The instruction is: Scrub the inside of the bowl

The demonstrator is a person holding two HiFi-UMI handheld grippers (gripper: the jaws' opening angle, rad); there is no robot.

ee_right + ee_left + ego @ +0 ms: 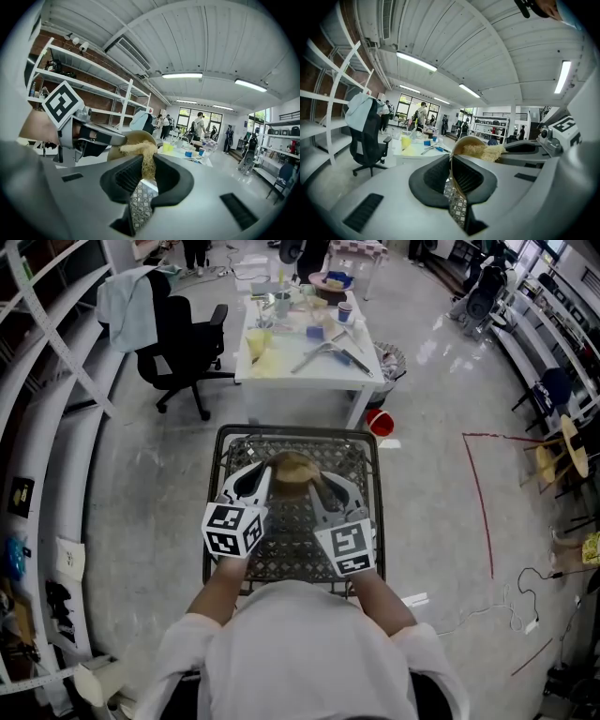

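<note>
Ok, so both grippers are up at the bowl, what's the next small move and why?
Probably sweep the right gripper in a short arc so its scrubber rubs along the inner wall of the bowl. The left gripper is shut on the bowl's rim, steadying it above the wire cart, and the fibrous scrubber, clamped in the right jaws, already reaches the bowl's mouth.

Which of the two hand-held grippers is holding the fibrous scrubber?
The right hand-held gripper: its jaws pinch the scrubber, whereas the left hand-held gripper clamps the bowl.
</note>
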